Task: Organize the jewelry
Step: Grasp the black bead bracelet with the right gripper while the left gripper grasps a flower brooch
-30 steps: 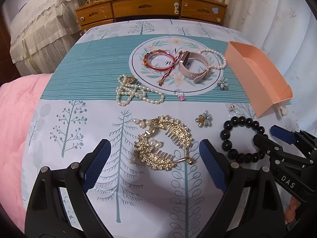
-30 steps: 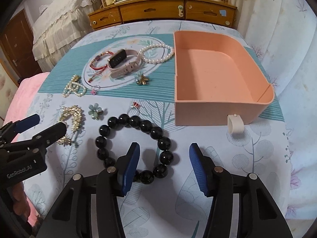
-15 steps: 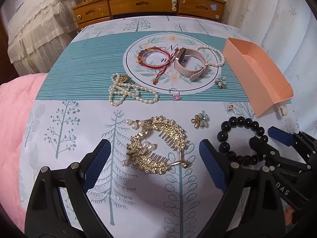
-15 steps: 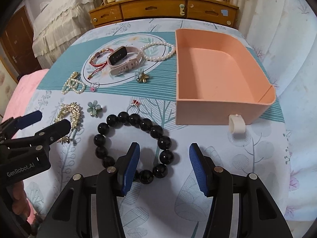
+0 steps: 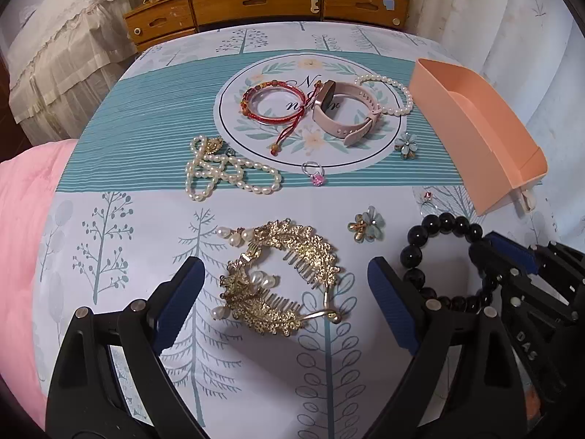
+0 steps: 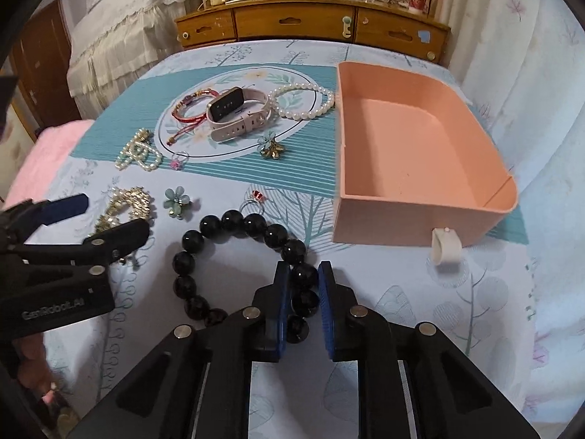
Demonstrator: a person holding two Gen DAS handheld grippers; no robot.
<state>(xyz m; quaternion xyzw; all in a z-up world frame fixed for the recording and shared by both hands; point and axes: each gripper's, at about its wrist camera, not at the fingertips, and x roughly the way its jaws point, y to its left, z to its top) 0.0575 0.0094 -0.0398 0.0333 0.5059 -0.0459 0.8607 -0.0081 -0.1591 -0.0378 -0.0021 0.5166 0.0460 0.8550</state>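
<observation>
A black bead bracelet (image 6: 234,223) lies on the patterned cloth, left of the empty pink box (image 6: 409,139). My right gripper (image 6: 304,278) is shut on the bracelet's right side, beads between its blue pads. It also shows at the right of the left wrist view (image 5: 504,252), over the bracelet (image 5: 431,226). My left gripper (image 5: 283,292) is open, its fingers on either side of the gold hair comb (image 5: 285,285), low over the cloth. The comb shows in the right wrist view (image 6: 128,205) by the left gripper (image 6: 95,219).
Further back lie a pearl necklace (image 5: 223,172), a red bangle (image 5: 272,104), a pink watch (image 5: 340,113), a pearl bracelet (image 5: 391,95), a pink-stone ring (image 5: 314,175) and two flower brooches (image 5: 367,225). A wooden dresser (image 5: 263,3) stands behind the table.
My right gripper has closed from open onto the black bead bracelet. My left gripper has edged forward toward the gold comb and stays open.
</observation>
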